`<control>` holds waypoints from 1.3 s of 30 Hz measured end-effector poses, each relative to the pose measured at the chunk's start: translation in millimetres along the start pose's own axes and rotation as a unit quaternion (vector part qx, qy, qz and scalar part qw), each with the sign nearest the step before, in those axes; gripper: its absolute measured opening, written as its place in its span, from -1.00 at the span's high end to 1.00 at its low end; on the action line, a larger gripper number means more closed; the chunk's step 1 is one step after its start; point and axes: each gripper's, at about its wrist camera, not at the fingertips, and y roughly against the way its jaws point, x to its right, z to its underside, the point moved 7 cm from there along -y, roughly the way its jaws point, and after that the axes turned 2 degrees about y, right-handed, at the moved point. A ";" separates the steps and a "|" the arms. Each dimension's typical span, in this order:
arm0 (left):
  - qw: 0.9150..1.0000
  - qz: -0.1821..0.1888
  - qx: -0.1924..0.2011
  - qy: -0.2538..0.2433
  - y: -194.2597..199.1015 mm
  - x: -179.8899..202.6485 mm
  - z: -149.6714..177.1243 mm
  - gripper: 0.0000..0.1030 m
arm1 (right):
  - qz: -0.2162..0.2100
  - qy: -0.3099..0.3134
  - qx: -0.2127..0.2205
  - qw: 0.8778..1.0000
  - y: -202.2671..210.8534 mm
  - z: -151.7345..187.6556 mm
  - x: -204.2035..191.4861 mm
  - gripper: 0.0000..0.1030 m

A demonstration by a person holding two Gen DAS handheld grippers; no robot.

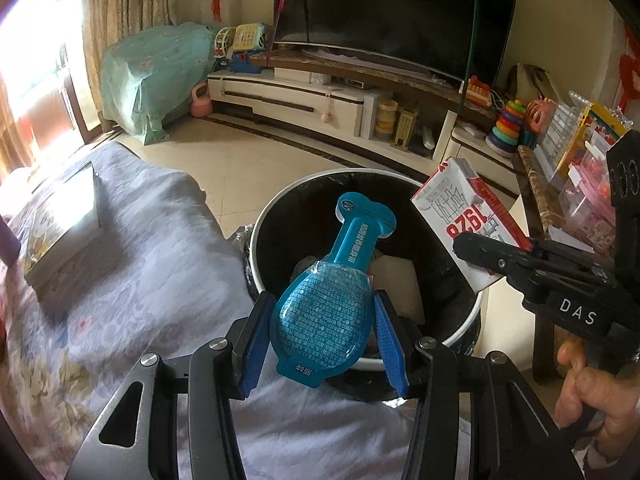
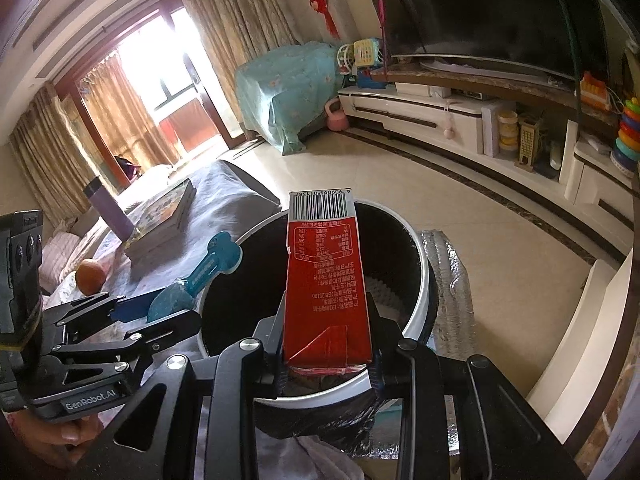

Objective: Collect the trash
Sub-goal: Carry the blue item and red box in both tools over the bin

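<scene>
Gripping blue packet (image 1: 326, 296) w/ left jaws, carton (image 2: 326, 280) w/ right, over bin (image 1: 256, 236) beside cloth-covered table (image 1: 132, 240).

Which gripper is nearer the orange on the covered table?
Left. The left gripper, shut on the blue package, is just right of the orange in the right wrist view. The right gripper holds the red carton over the trash bin, farther away.
</scene>
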 end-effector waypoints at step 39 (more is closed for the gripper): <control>1.000 -0.011 -0.023 0.006 -35.6 1.3 -17.3 0.08 | 0.013 0.020 -0.031 0.999 -23.0 -11.4 6.1 0.41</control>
